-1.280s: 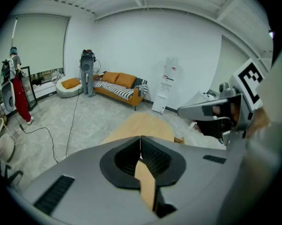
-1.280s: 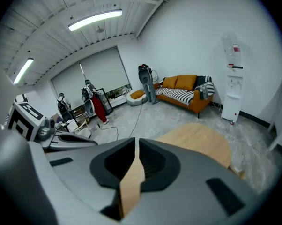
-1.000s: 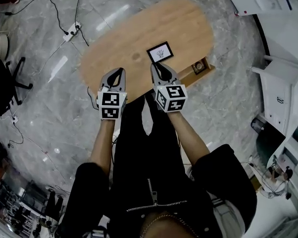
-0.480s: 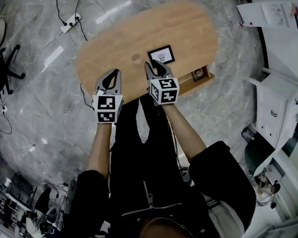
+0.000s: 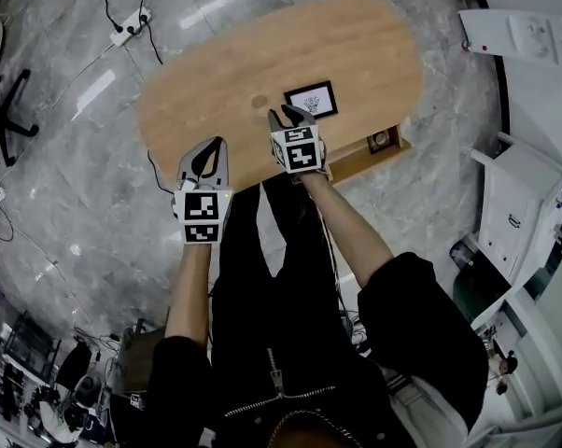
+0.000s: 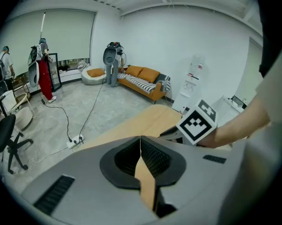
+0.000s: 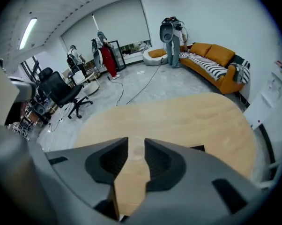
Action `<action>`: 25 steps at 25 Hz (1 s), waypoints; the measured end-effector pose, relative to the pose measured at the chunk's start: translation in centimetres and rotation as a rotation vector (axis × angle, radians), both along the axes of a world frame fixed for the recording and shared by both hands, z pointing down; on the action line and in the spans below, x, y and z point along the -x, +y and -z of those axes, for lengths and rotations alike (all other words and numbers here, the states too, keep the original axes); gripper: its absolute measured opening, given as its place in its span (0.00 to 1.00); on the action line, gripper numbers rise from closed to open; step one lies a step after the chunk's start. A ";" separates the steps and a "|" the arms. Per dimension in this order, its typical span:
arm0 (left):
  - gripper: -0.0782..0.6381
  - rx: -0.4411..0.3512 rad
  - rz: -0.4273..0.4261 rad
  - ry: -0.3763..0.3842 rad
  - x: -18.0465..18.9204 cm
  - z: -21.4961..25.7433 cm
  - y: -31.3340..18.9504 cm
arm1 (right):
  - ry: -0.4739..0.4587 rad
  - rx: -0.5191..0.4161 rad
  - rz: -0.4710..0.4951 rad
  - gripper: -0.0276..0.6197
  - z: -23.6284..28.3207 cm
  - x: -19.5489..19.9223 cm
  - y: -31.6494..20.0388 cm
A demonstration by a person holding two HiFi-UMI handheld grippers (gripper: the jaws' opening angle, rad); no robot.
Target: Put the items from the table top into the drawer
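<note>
Two empty claws at wooden table [image 5: 262, 54]: left claw [image 5: 212, 146] closed, right claw [image 5: 290, 114] just opening near framed picture [image 5: 311, 100].

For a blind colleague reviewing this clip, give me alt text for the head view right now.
Seen from above, a person holds two grippers at the near edge of an oval wooden table: the left gripper shut, the right gripper, its empty jaws just opening, near a small black-framed picture. An open drawer juts from the table's right side.
</note>
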State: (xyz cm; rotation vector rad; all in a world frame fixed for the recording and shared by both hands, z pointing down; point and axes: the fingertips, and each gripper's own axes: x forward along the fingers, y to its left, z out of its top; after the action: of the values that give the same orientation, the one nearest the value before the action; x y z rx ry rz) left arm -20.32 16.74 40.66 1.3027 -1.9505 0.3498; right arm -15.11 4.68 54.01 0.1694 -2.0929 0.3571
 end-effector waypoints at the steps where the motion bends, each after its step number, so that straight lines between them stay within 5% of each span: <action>1: 0.13 0.003 0.007 0.006 -0.2 -0.4 0.3 | 0.027 -0.005 0.016 0.22 -1.1 0.0 0.1; 18: 0.13 0.061 0.068 0.045 -1.1 -4.2 4.3 | 0.196 -0.001 0.053 0.22 -9.3 0.5 -0.4; 25: 0.13 0.071 0.071 0.056 -1.6 -4.9 4.8 | 0.207 -0.013 0.066 0.13 -9.9 0.9 -0.4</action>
State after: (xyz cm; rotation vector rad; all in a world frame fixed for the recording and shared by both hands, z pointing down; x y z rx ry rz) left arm -18.77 21.52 45.59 1.1821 -1.9148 0.3410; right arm -15.99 4.29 63.90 0.1382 -1.8924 0.2741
